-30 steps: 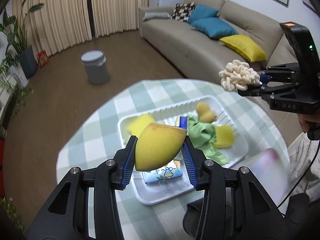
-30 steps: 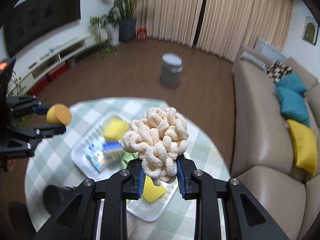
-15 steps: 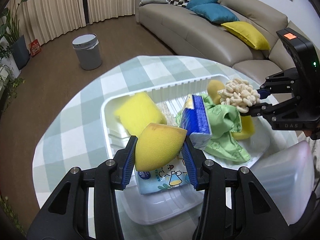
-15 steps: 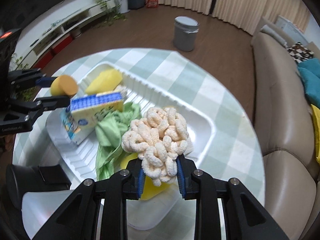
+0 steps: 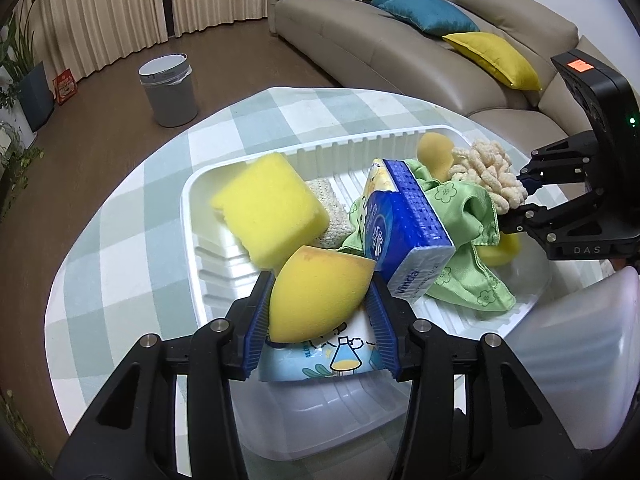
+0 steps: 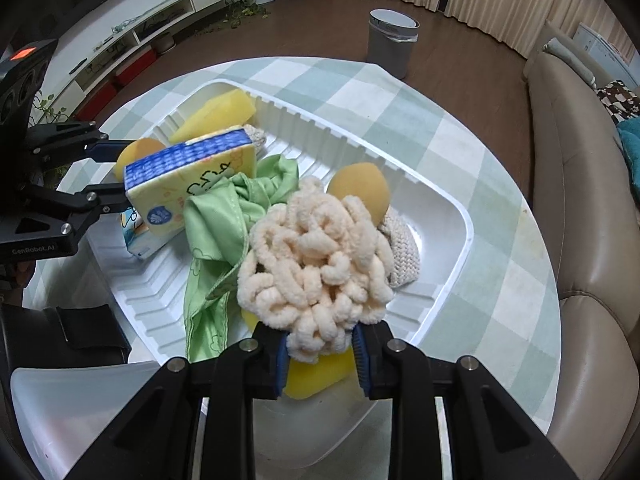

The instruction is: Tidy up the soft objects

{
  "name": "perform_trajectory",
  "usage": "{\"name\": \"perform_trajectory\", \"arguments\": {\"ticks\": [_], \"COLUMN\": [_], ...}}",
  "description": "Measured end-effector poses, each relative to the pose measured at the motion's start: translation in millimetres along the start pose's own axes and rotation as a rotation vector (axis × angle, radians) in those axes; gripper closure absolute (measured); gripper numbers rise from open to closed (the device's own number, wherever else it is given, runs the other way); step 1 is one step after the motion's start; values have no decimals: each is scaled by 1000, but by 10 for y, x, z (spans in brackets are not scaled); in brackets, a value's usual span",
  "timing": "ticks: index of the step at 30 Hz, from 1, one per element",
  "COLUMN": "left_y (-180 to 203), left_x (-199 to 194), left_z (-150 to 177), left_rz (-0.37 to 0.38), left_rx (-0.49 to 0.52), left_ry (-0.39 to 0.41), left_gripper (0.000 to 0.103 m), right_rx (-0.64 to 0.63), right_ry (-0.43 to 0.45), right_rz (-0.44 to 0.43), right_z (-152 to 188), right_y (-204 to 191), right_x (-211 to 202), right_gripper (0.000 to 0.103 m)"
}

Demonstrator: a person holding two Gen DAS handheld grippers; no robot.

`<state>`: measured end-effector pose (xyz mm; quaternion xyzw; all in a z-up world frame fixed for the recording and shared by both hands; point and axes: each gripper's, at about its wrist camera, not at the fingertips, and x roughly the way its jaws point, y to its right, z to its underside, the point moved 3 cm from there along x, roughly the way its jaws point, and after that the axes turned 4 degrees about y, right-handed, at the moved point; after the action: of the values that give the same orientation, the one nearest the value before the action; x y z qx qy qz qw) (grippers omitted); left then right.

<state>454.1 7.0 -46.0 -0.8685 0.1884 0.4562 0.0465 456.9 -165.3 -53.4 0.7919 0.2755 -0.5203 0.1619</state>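
Two handheld grippers reach over a white ribbed tray (image 5: 192, 216) that sits on a round table with a pale green checked cloth (image 5: 132, 240). The left gripper (image 5: 320, 320) enters its own view from 6 o'clock, fingers pointing forward and slightly down, clenched on an orange-yellow teardrop sponge (image 5: 316, 292) held just above the near end of the tray. Beneath the sponge lies a light blue wipes packet (image 5: 332, 364) with a cartoon flask. At 1 o'clock from the sponge, a blue and yellow tissue pack (image 5: 404, 236) leans tilted on a crumpled green cloth (image 5: 464, 276). A square yellow sponge (image 5: 268, 208) rests at 11 o'clock, with a beige knitted pad (image 5: 328, 208) partly under it. The right gripper (image 6: 320, 356) comes in from 6 o'clock in its own view (from 3 o'clock in the left view), its blue pads squeezing a cream chenille puff (image 6: 316, 264) over the opposite end of the tray. The puff hangs above a second yellow sponge (image 6: 316, 376) and beside the green cloth. A round orange sponge (image 6: 360, 192) sits just beyond the puff at 12 o'clock. A translucent lidded bin (image 6: 80, 408) stands at 8 o'clock, near the tray.
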Motion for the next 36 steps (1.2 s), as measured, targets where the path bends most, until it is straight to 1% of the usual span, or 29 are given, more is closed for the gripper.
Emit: {"name": "perform_trajectory", "arguments": {"ticks": [2, 3, 4, 5, 6, 7, 8, 9, 10, 11, 12, 14, 15, 17, 22, 24, 27, 30, 32, 33, 36], "left_y": [-18, -27, -42, -58, -72, -87, -102, -111, -117, -123, -129, -140, -145, -155, -219, -237, -271, -299, -274, -255, -147], "left_x": [-2, 1, 4, 2, 1, -3, -4, -2, -5, -9, -24, -61, -80, -134, -370, -466, -659, -882, -1036, -1111, -1329], "left_z": [2, 5, 9, 11, 11, 16, 23, 29, 34, 33, 34, 33, 30, 26, -4, -22, -40, -25, 9, 33, 133], "left_rz": [-2, -4, -9, -20, -29, -35, -31, -27, -30, -33, -31, -30, -29, -39, -75, -94, -134, -194, -190, -204, -281], "left_rx": [-10, -16, -22, -25, -26, -29, -35, -39, -41, -42, -47, -62, -68, -76, -110, -116, -126, -142, -145, -148, -132], "left_ry": [2, 0, -2, 1, 4, 6, 7, 5, 5, 8, 13, 22, 28, 42, 109, 131, 186, 235, 264, 277, 303], "left_gripper": [56, 53, 46, 41, 30, 22, 20, 14, 6, 3, 0, 0, 0, 0, 0, 0, 0, 0, 0, 0, 0], "right_rx": [4, 5, 6, 6, 7, 8, 7, 4, 1, 0, 1, 7, 10, 15, 1, 4, 12, 28, 48, 62, 100], "right_ry": [5, 9, 13, 18, 19, 20, 21, 21, 23, 26, 31, 47, 52, 61, 91, 111, 132, 167, 199, 219, 278], "right_rz": [-3, -2, -2, 2, 7, 10, 11, 12, 15, 20, 24, 26, 24, 17, 8, 6, 24, 49, 66, 70, 90], "right_z": [1, 3, 5, 12, 19, 27, 27, 28, 33, 27, 25, 16, 14, 9, 8, 0, -12, -32, -49, -54, -52], "right_y": [15, 25, 29, 31, 35, 41, 42, 39, 36, 40, 42, 47, 48, 47, 10, 11, 29, 66, 103, 123, 163], "right_x": [4, -2, -10, -22, -34, -43, -47, -55, -66, -68, -81, -117, -130, -165, -301, -380, -474, -606, -723, -800, -1048], "right_gripper": [72, 72, 71, 66, 63, 57, 54, 53, 48, 42, 39, 29, 27, 18, 4, 4, 2, 1, 0, 0, 0]}}
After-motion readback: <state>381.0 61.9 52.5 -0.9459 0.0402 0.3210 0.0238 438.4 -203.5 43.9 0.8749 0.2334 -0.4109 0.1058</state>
